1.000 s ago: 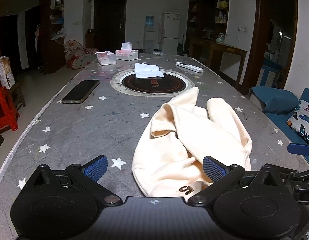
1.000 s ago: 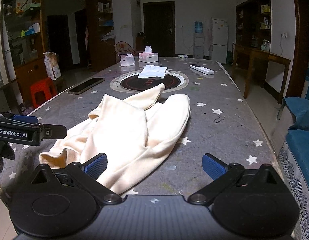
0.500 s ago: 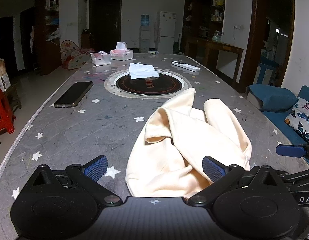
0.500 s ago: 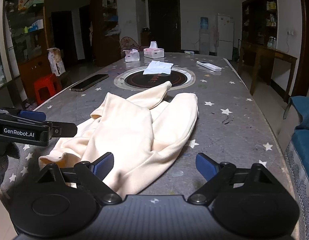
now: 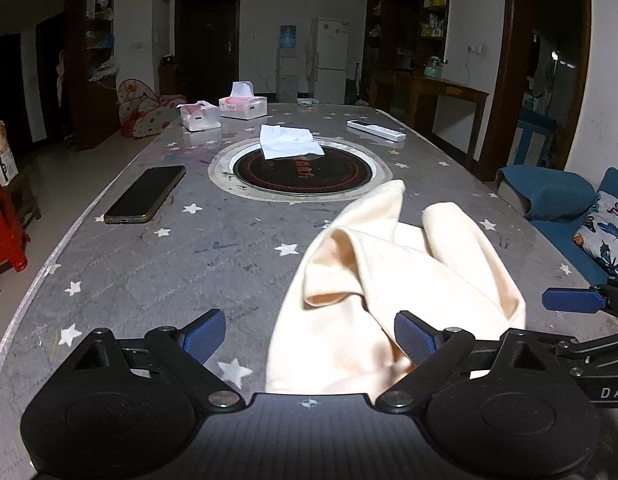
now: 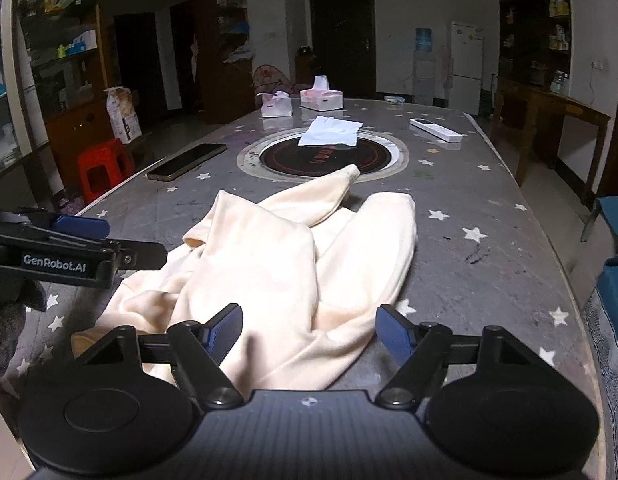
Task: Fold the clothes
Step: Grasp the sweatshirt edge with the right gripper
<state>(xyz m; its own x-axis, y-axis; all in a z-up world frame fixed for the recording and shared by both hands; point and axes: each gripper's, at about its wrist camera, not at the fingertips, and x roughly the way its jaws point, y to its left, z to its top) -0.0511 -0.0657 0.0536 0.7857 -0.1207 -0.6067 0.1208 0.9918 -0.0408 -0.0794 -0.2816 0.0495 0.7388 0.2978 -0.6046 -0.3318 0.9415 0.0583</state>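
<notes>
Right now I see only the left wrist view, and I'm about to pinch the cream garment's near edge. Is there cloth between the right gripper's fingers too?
Observer: Yes. In the right wrist view the cream garment lies between the fingers of the right gripper. Its jaws are closing, but the pads do not press the cloth yet.
Operator: My gripper body hides the near hem. Where does it run?
Observer: Its near left corner lies on the table, out past the right gripper's left finger, on the side of the left gripper. That gripper's jaws are closing too, with cloth partly between them.
</notes>
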